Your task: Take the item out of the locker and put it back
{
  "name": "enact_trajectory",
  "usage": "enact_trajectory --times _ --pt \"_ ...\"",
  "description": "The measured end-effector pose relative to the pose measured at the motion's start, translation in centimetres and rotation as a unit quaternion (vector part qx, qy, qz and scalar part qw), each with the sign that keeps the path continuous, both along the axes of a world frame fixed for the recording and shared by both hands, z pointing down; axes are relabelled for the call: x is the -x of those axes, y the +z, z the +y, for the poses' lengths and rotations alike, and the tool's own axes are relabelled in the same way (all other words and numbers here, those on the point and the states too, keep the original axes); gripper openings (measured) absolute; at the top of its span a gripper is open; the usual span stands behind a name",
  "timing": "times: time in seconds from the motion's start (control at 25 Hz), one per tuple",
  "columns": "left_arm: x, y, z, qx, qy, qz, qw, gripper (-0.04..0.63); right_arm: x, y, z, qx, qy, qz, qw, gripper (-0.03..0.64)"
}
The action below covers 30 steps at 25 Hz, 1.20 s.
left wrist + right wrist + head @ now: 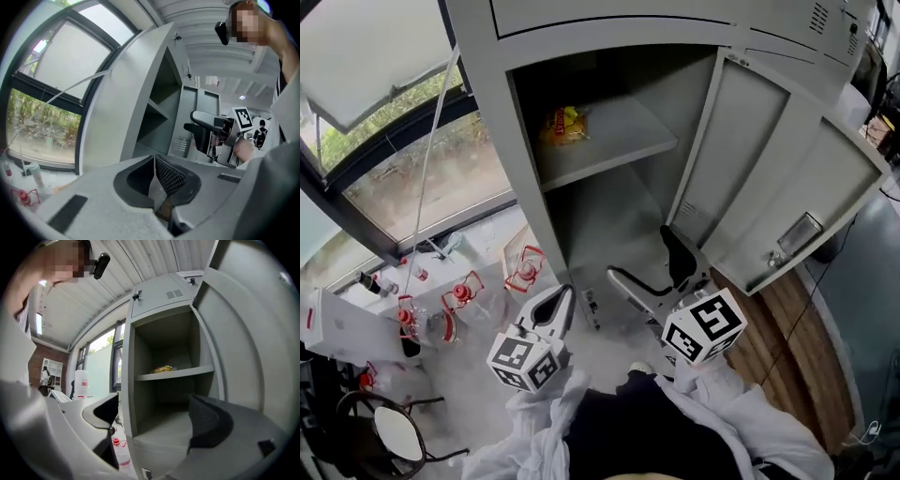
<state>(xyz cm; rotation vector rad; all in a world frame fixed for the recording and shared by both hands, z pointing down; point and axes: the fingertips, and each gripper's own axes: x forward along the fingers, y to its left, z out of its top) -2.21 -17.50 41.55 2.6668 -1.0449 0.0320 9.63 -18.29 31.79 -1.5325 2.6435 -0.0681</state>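
- Head view: the locker (502,141) is seen with its door (769,187) open; the item (563,125), a yellow packet, is laid on the upper shelf (628,141).
- Left gripper (154,161): its fingers are brought together, with nothing held.
- Right gripper (153,404): its fingers are spread wide and empty, and are pointed into the locker.

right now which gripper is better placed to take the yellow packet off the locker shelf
Right, I'd say. The right gripper is open and looks straight into the open locker, the yellow packet ahead of it. The left gripper is shut and aimed at the locker's outer side.
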Motion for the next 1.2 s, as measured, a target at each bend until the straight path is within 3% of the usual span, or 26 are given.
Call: enact_trajectory --times 0.32,0.48,0.68,0.96,1.2 --pt "1.5 -2.7 1.0 -0.032 -0.124 0.0 0.9918 0.015 1.3 -6.7 -3.8 -0.081 -0.112 0.036 0.99 0.454" --pt "2.5 -4.2 1.5 -0.046 -0.156 -0.008 0.9866 0.015 3.5 -10.3 -5.3 -0.116 -0.163 0.056 0.978 0.454" --pt "4.1 -7.5 0.6 -0.072 -0.176 -0.015 0.9817 0.015 5.5 -13.3 -7.6 -0.143 -0.187 0.089 0.968 0.454" --pt "5.9 -10.9 -1.6 -0.104 -0.179 0.0 0.9783 0.015 7.6 -14.4 -12.1 -0.125 -0.215 0.192 0.949 0.454" --pt "6.0 -11.6 -3.1 -0.114 -0.166 0.007 0.9795 0.015 8.3 -13.0 -15.9 -0.064 -0.241 0.257 0.934 0.454"
